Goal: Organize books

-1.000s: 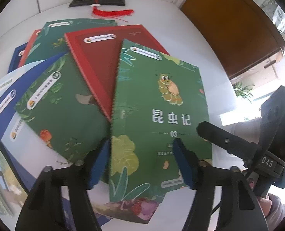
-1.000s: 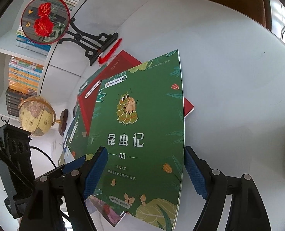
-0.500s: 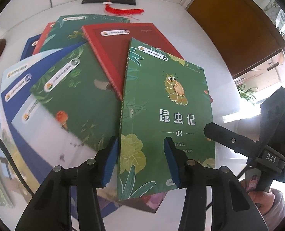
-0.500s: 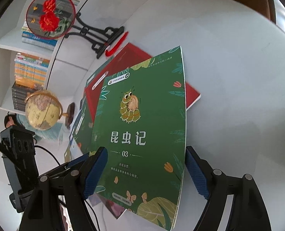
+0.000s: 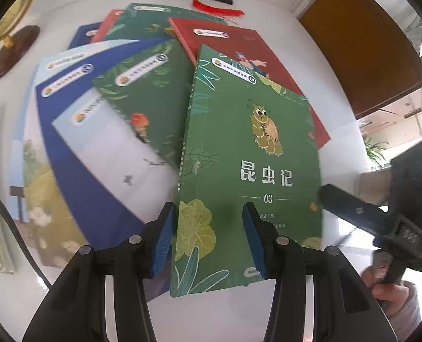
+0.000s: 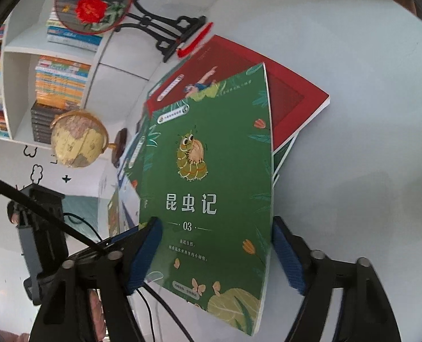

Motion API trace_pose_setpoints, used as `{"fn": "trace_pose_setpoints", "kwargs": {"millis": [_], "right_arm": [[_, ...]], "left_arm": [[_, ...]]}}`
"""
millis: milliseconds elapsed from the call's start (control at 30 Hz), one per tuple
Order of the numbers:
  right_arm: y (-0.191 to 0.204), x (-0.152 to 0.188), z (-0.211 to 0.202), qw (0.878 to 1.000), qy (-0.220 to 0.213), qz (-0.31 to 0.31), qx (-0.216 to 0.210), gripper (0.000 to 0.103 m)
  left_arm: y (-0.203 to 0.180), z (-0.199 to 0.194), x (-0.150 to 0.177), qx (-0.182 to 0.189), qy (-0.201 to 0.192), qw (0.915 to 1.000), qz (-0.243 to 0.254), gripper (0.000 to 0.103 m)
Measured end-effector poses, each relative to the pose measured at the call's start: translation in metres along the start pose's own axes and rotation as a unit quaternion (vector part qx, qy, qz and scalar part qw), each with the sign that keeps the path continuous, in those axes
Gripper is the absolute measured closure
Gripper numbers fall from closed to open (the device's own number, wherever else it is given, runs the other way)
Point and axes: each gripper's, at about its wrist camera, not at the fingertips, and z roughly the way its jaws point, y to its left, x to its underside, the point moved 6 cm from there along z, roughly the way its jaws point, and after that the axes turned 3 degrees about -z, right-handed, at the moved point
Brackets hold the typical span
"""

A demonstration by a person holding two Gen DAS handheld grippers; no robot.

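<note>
Green insect book [image 5: 248, 171] tops the fanned pile. The right gripper [image 6: 216, 256] is closing across its width, so it should squeeze squarely. The left gripper [image 5: 208, 239] straddles the spine corner, jaws apart.

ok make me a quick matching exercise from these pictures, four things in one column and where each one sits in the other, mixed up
Things
1. green caterpillar book
2. red book
3. globe
4. red tassel

Places
A. by the black stand's foot
B. on top of the fanned pile
C. directly under the top book
D. at the table's edge, near the shelves

Pairs: 1-B, 2-C, 3-D, 4-A
</note>
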Motion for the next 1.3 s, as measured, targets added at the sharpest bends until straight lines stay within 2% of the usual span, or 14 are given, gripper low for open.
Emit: {"fn": "trace_pose_setpoints", "kwargs": {"millis": [33, 100, 167, 200, 267, 300, 367, 467, 700, 900, 1300], "right_arm": [[0.002, 0.001, -0.003, 1.000, -0.004, 0.001, -0.010, 0.044], [0.008, 0.001, -0.013, 0.998, -0.020, -0.001, -0.053, 0.061], [0.019, 0.000, -0.026, 0.994, -0.044, -0.019, -0.099, 0.066], [0.023, 0.001, -0.027, 0.993, -0.046, -0.031, -0.102, 0.067], [0.025, 0.006, -0.015, 0.996, -0.024, -0.049, -0.076, 0.072], [0.023, 0.008, -0.009, 0.997, -0.017, -0.049, -0.060, 0.082], [0.015, 0.013, -0.001, 0.998, -0.016, -0.041, -0.033, 0.094], [0.010, 0.015, -0.001, 0.999, -0.021, -0.038, -0.014, 0.094], [0.032, 0.011, -0.008, 0.994, -0.032, -0.101, 0.022, 0.094], [0.042, 0.010, -0.011, 0.992, -0.034, -0.115, 0.027, 0.094], [0.062, 0.005, -0.030, 0.988, -0.063, -0.137, 0.038, 0.093]], "left_arm": [[0.002, -0.002, 0.001, -0.005, -0.003, 1.0000, 0.002, 0.059], [0.004, -0.003, 0.002, -0.005, -0.003, 1.0000, 0.000, 0.064], [0.007, -0.003, 0.004, -0.004, -0.002, 1.0000, -0.005, 0.066], [0.007, -0.003, 0.004, -0.005, -0.003, 1.0000, -0.005, 0.066], [0.007, -0.005, 0.005, -0.014, -0.005, 0.9999, 0.002, 0.066], [0.007, -0.006, 0.005, -0.019, -0.007, 0.9998, 0.005, 0.066], [0.007, -0.009, 0.006, -0.005, -0.007, 1.0000, -0.002, 0.067], [0.007, -0.014, 0.007, 0.026, -0.013, 0.9994, -0.018, 0.067], [-0.001, -0.030, 0.006, 0.007, -0.037, 0.9993, 0.009, 0.067], [-0.001, -0.038, 0.001, -0.004, -0.043, 0.9988, 0.022, 0.067], [-0.004, -0.058, -0.008, 0.015, -0.064, 0.9976, 0.023, 0.067]]}}
